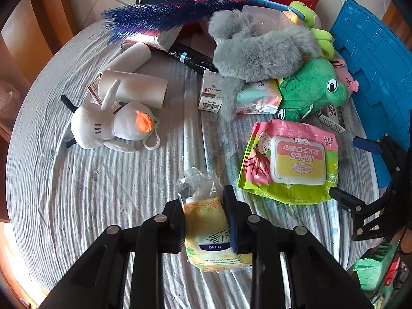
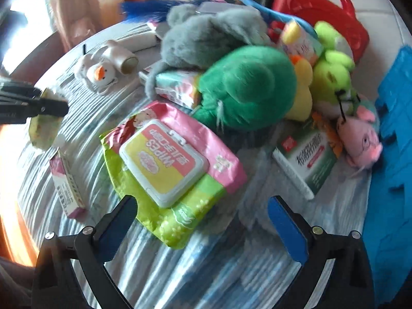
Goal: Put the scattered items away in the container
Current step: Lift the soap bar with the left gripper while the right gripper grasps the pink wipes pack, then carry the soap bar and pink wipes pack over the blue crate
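A tidy-up in progress on a round table [image 1: 77, 193] draped in a striped cloth: the left gripper [image 1: 206, 221] has its jaws narrowed on a small yellow tissue pack [image 1: 208, 234], gripped across its width and angled down toward the cloth, apparently so it can be carried off in one piece. The right gripper [image 2: 203, 221] hangs with jaws spread wide and nothing between them, poised just short of the pink-and-green wipes pack [image 2: 170, 164], which lies flat with its lid up; the wide spread looks chosen to suit that bulky packet. The right wrist view is blurred, so finer contact cannot be judged. Behind, the clutter is heaped rather than sorted: a grey furry toy [image 1: 260, 49] lies over a green plush frog [image 1: 314, 87], with a white duck plush [image 1: 110, 126], two cardboard tubes [image 1: 134, 87], small cartons and a blue feather duster [image 1: 164, 18] spread around. A blue crate-like container [image 1: 378, 72] sits at the table's right edge, near the pile, likely the destination. Most items remain outside it.
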